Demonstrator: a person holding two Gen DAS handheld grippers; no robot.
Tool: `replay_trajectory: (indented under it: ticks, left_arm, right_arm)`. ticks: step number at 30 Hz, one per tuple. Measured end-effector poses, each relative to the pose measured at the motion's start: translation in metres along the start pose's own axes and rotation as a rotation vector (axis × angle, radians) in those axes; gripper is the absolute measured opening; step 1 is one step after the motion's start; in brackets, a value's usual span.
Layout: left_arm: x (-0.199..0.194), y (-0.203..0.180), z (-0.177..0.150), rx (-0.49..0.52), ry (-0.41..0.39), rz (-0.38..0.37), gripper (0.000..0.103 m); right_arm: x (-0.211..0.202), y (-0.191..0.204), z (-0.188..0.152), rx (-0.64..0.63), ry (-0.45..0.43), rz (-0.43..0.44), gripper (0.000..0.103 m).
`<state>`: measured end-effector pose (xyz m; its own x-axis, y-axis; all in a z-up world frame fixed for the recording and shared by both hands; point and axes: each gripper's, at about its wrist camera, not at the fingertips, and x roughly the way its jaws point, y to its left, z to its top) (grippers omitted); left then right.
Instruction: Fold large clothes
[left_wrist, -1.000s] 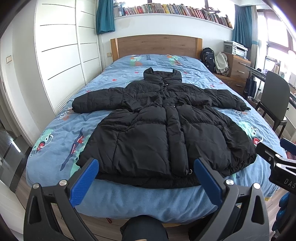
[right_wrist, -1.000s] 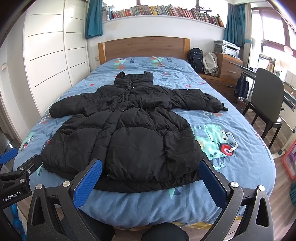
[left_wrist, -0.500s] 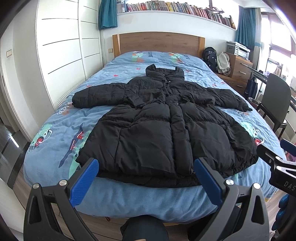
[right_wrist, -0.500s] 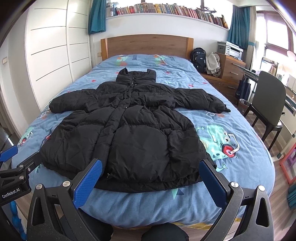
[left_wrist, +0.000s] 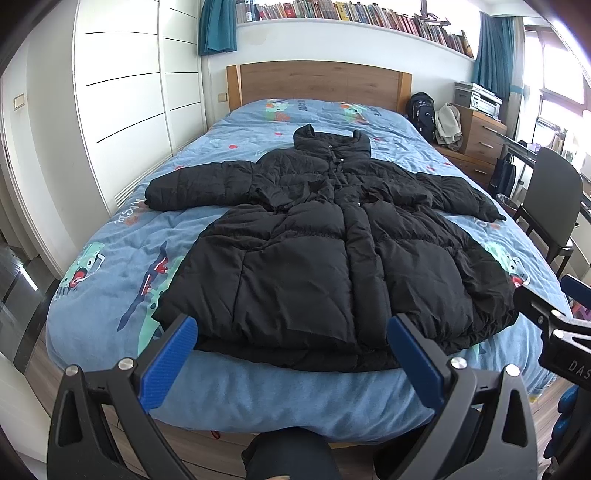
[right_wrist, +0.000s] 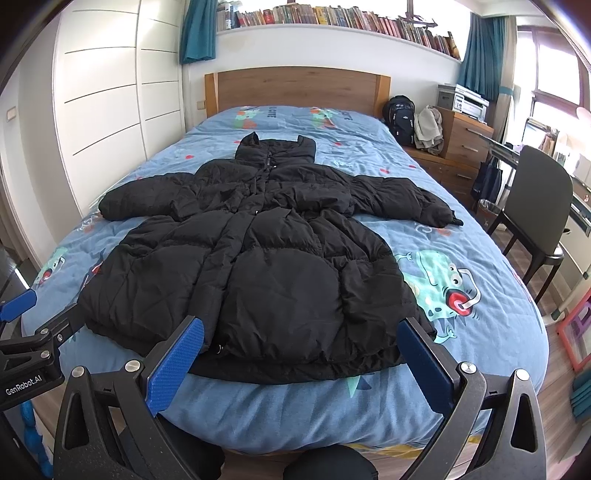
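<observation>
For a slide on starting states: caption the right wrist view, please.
Open right tool at the bed's foot, facing an unfolded black puffer coat, sleeves spread.

A black puffer coat lies face up and spread flat on a bed with a blue cartoon-print cover, collar toward the wooden headboard, both sleeves stretched out sideways, hem near the foot edge. The right gripper hangs above the foot of the bed with its blue-padded fingers wide apart and nothing between them. The left gripper pokes in at the left edge. A dark chair stands to the right of the bed.
</observation>
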<state>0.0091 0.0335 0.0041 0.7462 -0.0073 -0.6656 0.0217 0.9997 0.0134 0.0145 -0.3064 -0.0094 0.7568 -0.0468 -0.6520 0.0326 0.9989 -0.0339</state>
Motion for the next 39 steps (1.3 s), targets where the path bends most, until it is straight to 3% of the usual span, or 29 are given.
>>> replay_trajectory:
  ticks: [39]
  left_arm:
    - [0.014,-0.015,0.001,0.046,0.047,0.012,0.103]
  right_arm:
    - [0.020,-0.018,-0.008,0.046,0.022,0.019,0.102]
